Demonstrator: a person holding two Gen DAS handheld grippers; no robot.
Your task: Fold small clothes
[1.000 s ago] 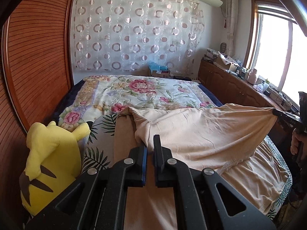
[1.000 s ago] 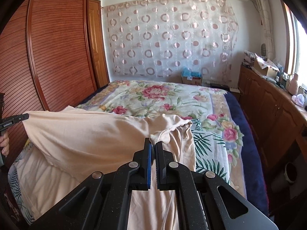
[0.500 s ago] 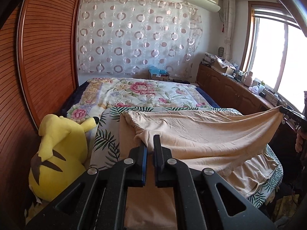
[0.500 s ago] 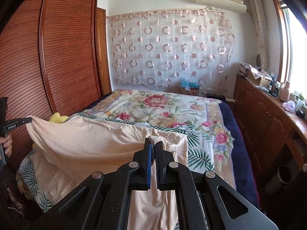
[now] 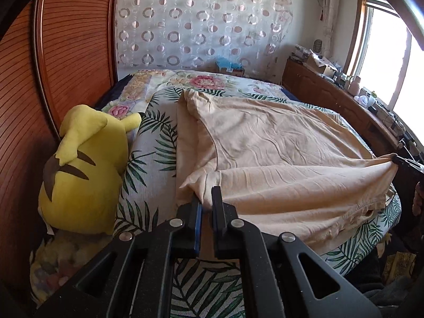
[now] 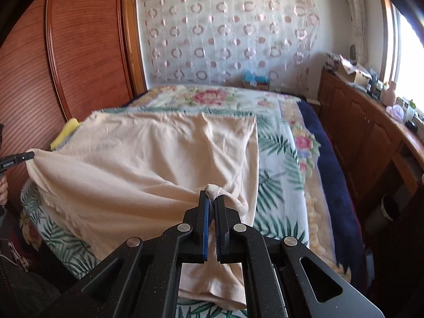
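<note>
The small clutter along the wooden counter (image 5: 344, 90) cannot be made out. The yellow plush toy (image 6: 67, 132) is mostly hidden behind the peach garment (image 6: 164, 159).

A big bed (image 5: 159, 143) has a cover with leaves and flowers. A yellow soft toy (image 5: 84, 175) sits at its left side, next to the brown wooden wardrobe (image 5: 53, 53). Behind the bed hangs a curtain with circles (image 5: 201, 21).
</note>
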